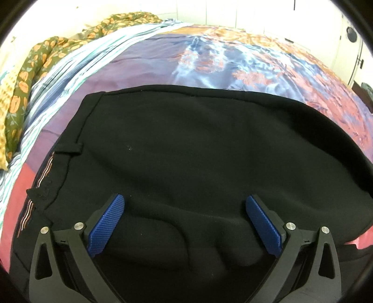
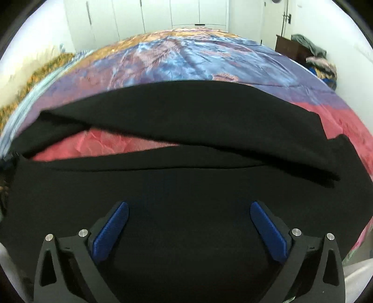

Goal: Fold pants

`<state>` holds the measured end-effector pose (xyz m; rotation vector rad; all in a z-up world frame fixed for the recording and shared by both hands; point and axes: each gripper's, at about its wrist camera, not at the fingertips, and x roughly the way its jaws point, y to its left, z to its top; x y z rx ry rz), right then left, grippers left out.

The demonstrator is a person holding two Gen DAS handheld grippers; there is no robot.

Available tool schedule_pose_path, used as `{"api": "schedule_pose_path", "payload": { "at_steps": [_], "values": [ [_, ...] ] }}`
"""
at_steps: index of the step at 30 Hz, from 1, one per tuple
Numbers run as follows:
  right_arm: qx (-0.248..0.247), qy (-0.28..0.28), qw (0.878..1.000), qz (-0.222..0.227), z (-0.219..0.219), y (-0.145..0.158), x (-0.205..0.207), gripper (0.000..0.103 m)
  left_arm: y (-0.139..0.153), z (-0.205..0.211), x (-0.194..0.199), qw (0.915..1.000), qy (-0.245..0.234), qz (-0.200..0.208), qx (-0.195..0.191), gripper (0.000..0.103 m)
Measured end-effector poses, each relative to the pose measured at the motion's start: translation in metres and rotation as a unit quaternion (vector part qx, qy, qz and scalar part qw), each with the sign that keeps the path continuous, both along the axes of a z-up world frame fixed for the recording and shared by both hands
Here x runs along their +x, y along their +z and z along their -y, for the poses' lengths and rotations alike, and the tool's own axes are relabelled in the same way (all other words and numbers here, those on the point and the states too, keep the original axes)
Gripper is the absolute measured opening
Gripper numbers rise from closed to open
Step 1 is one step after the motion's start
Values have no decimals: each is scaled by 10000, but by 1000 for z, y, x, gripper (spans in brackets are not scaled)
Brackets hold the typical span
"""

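Black pants (image 1: 186, 144) lie flat on a bed. In the left wrist view the waistband with a belt loop (image 1: 70, 149) is at the left. My left gripper (image 1: 185, 200) is open just above the cloth near its front edge, over a raised fold. In the right wrist view the pants' two legs (image 2: 186, 186) spread apart, with pink bedspread showing between them. My right gripper (image 2: 189, 207) is open and empty over the nearer leg. Blue pads (image 2: 112, 230) stand wide apart.
The bedspread (image 1: 209, 60) is purple, blue, orange and pink. A green floral pillow or quilt (image 1: 28, 77) lies along the left edge. White cupboard doors (image 2: 163, 14) stand beyond the bed. A dark stand with piled clothes (image 2: 310, 58) is at the right.
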<state>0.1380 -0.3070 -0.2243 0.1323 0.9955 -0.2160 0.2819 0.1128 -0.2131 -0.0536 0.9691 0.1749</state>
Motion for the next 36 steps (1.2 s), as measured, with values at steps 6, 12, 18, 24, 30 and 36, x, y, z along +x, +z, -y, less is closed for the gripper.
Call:
{"api": "schedule_pose_path", "payload": {
  "at_steps": [6, 12, 18, 24, 30, 36],
  "values": [
    [-12, -95, 9998, 146, 6, -7, 2, 103, -1, 0, 1, 10000, 0, -7, 10, 103],
    [36, -122, 9999, 48, 7, -8, 1, 103, -1, 0, 1, 10000, 0, -6, 8, 103],
    [34, -135, 9999, 64, 5, -9, 1, 103, -1, 0, 1, 10000, 0, -4, 8, 103],
    [17, -171, 9999, -14, 6, -11, 6, 103, -1, 0, 2, 10000, 0, -3, 8, 103],
    [-4, -177, 9998, -104, 5, -12, 8, 103, -1, 0, 1, 10000, 0, -3, 7, 103],
    [-20, -253, 9996, 146, 5, -13, 3, 103, -1, 0, 1, 10000, 0, -1, 8, 103]
  ]
}}
